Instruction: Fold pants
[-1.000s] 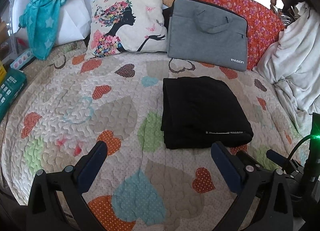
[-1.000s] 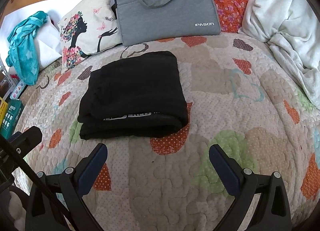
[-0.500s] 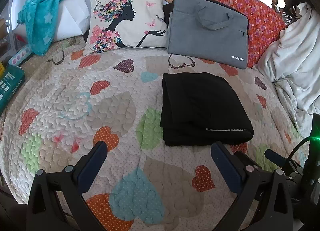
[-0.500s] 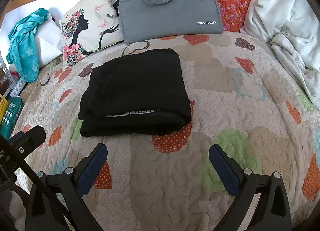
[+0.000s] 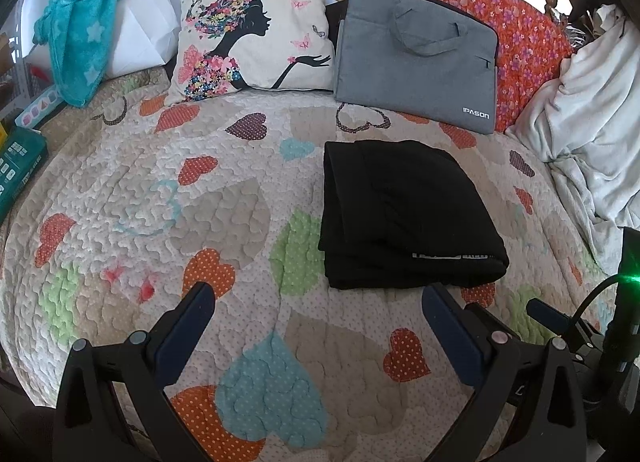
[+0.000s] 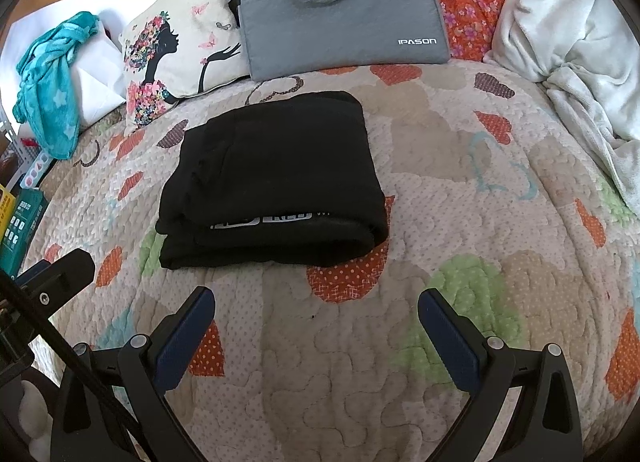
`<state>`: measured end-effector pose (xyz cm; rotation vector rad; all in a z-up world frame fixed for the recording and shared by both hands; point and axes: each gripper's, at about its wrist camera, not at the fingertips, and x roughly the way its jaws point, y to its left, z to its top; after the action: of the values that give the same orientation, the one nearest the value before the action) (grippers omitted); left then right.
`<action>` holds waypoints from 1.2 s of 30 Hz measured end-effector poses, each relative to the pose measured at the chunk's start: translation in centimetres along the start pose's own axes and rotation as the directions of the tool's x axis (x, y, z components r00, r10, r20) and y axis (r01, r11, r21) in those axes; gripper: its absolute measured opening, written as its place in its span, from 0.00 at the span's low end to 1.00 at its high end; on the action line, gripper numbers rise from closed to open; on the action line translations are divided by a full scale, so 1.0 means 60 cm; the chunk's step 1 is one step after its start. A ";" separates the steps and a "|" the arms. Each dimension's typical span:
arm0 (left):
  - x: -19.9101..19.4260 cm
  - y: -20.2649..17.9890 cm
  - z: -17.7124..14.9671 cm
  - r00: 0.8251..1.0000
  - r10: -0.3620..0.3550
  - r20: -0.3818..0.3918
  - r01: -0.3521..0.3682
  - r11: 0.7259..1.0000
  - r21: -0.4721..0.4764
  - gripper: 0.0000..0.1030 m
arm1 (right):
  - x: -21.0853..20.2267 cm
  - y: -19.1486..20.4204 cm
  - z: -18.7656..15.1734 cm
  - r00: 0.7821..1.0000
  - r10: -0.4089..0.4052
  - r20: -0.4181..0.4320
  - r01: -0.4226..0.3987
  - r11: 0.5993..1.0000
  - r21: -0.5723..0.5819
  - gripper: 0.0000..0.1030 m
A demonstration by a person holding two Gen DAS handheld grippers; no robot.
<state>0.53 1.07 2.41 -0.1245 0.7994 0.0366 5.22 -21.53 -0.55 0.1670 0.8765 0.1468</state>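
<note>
The black pants (image 5: 404, 213) lie folded into a thick rectangle on the heart-patterned quilt (image 5: 168, 197), a strip of white lettering along their near edge. In the right wrist view the same pants (image 6: 276, 177) sit left of centre. My left gripper (image 5: 318, 302) hovers open above the quilt, just short of the pants' near left corner, nothing between its blue pads. Just as wide open and empty, my right gripper (image 6: 316, 308) hangs in front of the pants' near edge. Neither gripper touches the fabric.
A grey laptop bag (image 5: 416, 49) and a printed cushion (image 5: 256, 29) lean at the back against an orange floral pillow (image 5: 532, 45). A white blanket (image 5: 592, 117) is heaped at right. A teal towel (image 5: 88, 21) and green box (image 5: 16, 169) are at left.
Both views have drifted slightly, so the pants sit a little higher and nearer in frame. The pants themselves have not moved, and both grippers stay open.
</note>
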 end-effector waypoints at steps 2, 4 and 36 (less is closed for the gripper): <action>0.000 0.000 0.000 1.000 0.000 -0.001 0.000 1.000 0.000 1.00 | 0.001 0.000 0.000 1.000 0.001 -0.005 -0.001 1.000 -0.001 1.00; 0.000 0.000 0.000 1.000 0.001 -0.001 -0.001 1.000 0.000 1.00 | 0.001 0.000 0.000 1.000 0.000 -0.005 0.000 1.000 -0.002 1.00; 0.009 0.008 -0.003 1.000 -0.015 -0.027 0.015 1.000 -0.011 1.00 | 0.010 0.008 -0.005 1.000 0.009 -0.026 -0.009 1.000 -0.016 1.00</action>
<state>0.76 1.50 1.86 -0.1410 0.8249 0.0253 5.32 -20.90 -1.11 0.1538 0.9002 0.1646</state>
